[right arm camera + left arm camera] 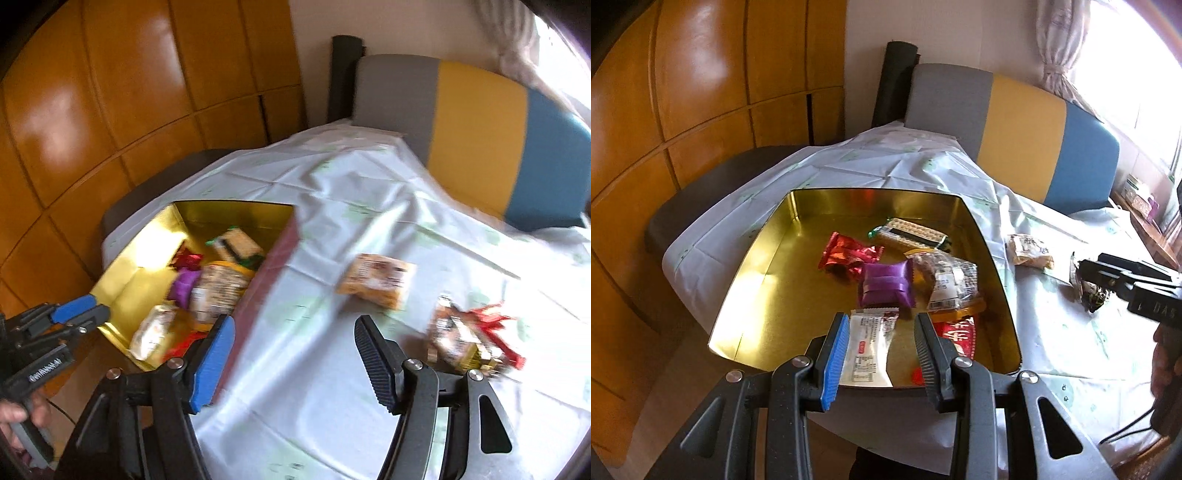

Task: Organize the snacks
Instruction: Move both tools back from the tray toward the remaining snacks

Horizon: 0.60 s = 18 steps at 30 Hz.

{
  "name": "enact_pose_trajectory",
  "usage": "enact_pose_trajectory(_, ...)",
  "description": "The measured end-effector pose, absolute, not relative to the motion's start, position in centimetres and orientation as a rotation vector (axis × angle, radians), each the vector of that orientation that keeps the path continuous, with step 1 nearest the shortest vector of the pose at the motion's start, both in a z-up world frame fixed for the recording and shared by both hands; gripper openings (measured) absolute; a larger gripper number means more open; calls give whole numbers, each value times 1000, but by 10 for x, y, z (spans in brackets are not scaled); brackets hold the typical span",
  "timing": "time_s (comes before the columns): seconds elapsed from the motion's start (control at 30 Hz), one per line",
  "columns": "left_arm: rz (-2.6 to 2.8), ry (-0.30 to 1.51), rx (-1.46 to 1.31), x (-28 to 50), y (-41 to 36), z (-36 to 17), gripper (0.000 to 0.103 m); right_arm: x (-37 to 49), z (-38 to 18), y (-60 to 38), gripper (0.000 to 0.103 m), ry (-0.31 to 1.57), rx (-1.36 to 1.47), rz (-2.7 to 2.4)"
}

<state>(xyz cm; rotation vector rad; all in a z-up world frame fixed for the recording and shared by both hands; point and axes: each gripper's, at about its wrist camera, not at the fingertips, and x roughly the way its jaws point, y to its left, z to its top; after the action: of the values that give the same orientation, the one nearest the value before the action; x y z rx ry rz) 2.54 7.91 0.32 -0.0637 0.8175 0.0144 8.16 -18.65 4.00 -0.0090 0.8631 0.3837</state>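
One tin (768,258), about ten snack packets (886,284).

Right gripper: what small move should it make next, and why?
Probably it should go toward the yellow snack packet on the tablecloth and lower over it. The right gripper is open and holds nothing, the packet lies outside the gold tin, and other snacks are already inside the tin. The view is blurred, so the packet's exact edges are unclear.

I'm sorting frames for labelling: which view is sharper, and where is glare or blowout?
Left wrist view: sharp; glare on the gold tin floor, window blown out, fisheye bends the wooden cabinet. Right wrist view: motion-blurred, snack packets on the tablecloth smeared.
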Motion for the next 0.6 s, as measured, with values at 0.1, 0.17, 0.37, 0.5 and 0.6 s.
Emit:
enact_pose_trajectory(0.1, 3, 817, -50, 27, 72, 4, 37, 83, 41, -215, 70, 864, -7, 326)
enact_pose_trajectory(0.17, -7, 818, -38, 28, 67, 5, 37, 83, 42, -233, 71, 862, -10, 291)
enact_pose_trajectory(0.37, -35, 818, 0, 33, 49, 8, 37, 84, 40, -287, 72, 861, 2, 181)
enact_pose_trajectory(0.5, -57, 820, 23, 37, 35, 11, 37, 87, 33, -321, 75, 867, 8, 106)
enact_pose_trajectory(0.6, -85, 821, 48, 41, 21, 14, 37, 89, 22, -348, 75, 878, 31, 44)
